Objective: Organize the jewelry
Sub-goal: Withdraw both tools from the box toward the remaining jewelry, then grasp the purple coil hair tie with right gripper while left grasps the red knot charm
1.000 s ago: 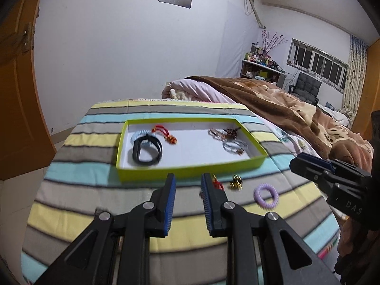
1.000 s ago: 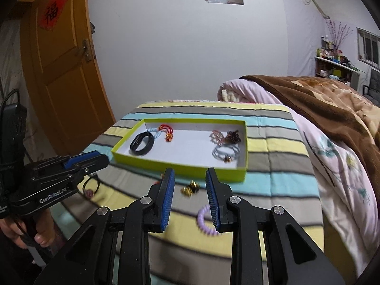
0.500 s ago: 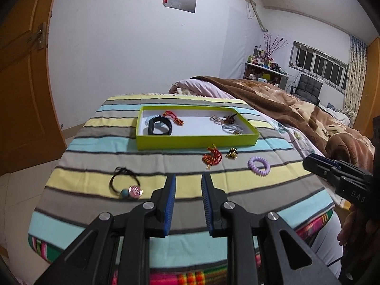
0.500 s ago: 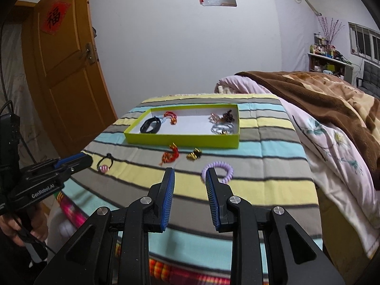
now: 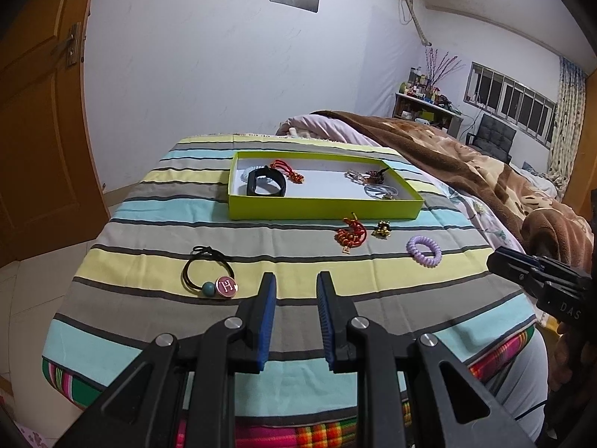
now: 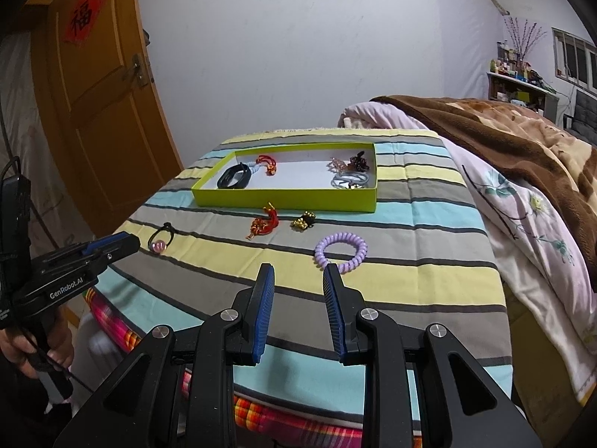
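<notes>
Hovering the empty, narrowly parted right gripper (image 6: 296,274) just short of the lilac coiled plastic hair tie (image 6: 340,250) lying on the striped bench (image 6: 429,280); widening first, straddling one coil side, then carrying toward the lime-green shallow tray (image 6: 283,199).

Both grippers have drawn back from the green tray (image 5: 324,211), which sat large just ahead of the fingers a second ago and now lies small in mid-frame. The black hair tie with its pink charm (image 5: 209,274) has come into the left view at lower left. The right gripper (image 6: 297,274) jaws now stand slightly wider.
</notes>
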Demonstrator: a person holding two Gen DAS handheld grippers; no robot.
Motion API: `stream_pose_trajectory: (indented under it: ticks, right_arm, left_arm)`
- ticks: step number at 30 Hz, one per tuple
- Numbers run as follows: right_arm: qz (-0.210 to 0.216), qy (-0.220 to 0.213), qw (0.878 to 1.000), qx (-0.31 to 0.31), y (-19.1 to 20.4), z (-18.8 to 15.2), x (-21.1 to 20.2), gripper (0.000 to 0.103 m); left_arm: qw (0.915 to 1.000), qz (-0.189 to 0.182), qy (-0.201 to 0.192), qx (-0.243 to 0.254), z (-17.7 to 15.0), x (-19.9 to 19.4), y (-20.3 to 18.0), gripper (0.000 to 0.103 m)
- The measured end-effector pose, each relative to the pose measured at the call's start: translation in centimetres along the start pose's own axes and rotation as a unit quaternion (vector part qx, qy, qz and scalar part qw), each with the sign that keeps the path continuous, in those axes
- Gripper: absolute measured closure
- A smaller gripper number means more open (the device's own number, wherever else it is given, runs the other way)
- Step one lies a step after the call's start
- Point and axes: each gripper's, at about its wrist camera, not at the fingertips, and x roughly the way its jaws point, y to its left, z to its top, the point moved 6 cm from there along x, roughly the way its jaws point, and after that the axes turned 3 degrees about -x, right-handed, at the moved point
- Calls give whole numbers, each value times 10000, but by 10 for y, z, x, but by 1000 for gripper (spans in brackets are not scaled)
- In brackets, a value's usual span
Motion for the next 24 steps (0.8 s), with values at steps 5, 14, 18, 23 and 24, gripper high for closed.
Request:
stream_pose_trajectory:
  ticks: [5, 14, 18, 23, 24]
  right_arm:
    - [-31, 59, 10000, 42, -5, 2, 10, 75]
    - [-33, 151, 9998, 133, -13, 7, 27, 75]
    - [-64, 200, 9996, 183, -18, 9, 36, 75]
    - [-192, 267, 9990, 293, -29, 13, 45, 75]
    - [-224, 280, 9989, 309, -31, 13, 47, 75]
  left_arm:
    - [10000, 21, -7, -11, 3, 5, 5, 80]
    - [9999, 18, 82, -70, 8, 19, 10, 80]
    - [9999, -73, 117, -1, 13, 29, 2, 80]
    - [9996, -191, 167, 132, 21, 45, -12, 80]
    - [9995, -216, 180, 154, 23, 49, -16, 80]
